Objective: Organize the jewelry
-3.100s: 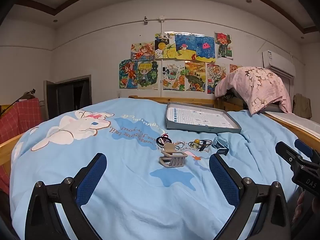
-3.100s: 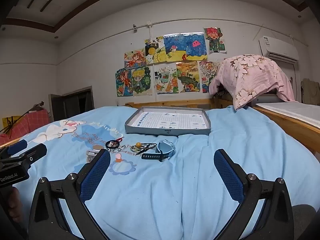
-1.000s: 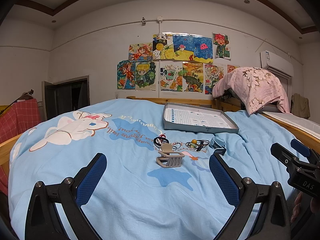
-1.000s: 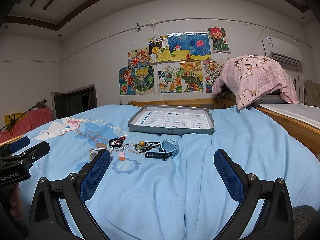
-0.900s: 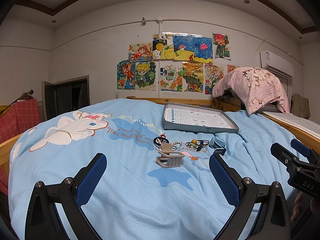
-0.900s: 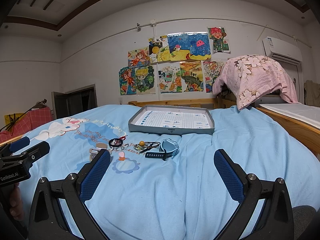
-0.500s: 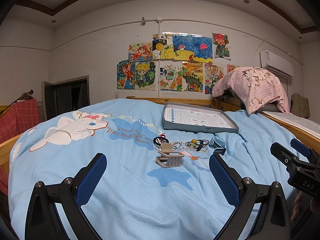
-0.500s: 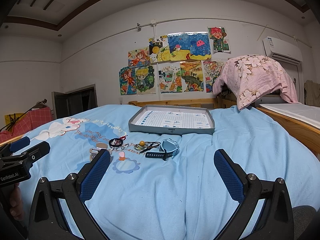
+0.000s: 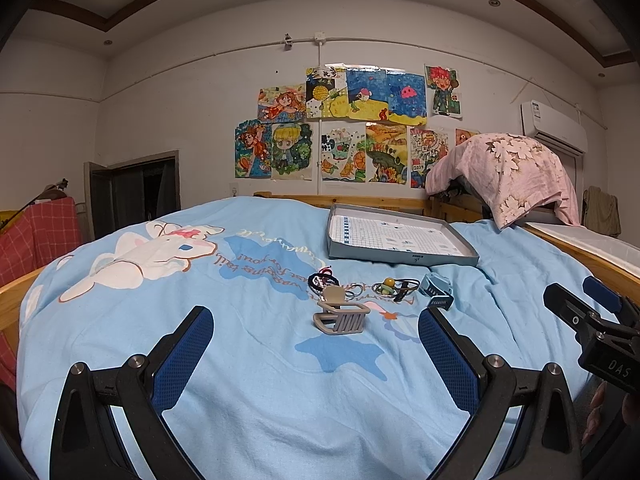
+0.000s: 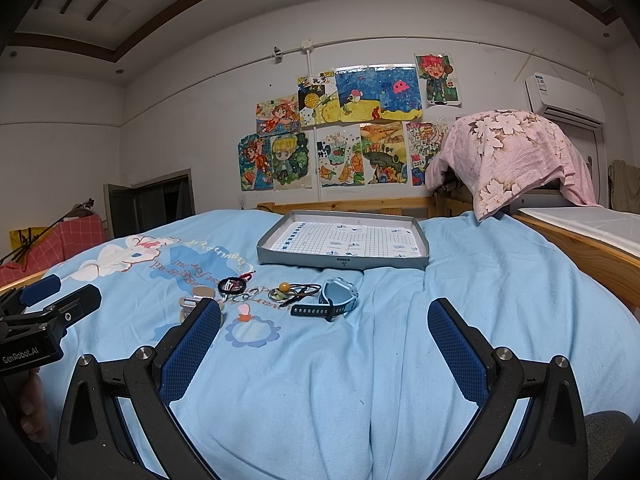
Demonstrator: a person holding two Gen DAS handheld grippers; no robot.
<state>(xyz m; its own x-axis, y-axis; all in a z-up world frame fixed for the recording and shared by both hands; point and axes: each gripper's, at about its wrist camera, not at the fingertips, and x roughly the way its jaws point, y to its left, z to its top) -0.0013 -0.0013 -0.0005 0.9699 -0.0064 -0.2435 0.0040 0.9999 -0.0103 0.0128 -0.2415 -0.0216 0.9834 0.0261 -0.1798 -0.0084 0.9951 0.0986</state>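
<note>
While both grippers are hovering with jaws apart and empty, the hair clip point(image 9: 341, 317) is lying straight ahead of the left gripper point(image 9: 314, 344), which is nearer.

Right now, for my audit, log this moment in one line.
left tool open | right tool open | hair clip, watch on bed | tray empty
</note>
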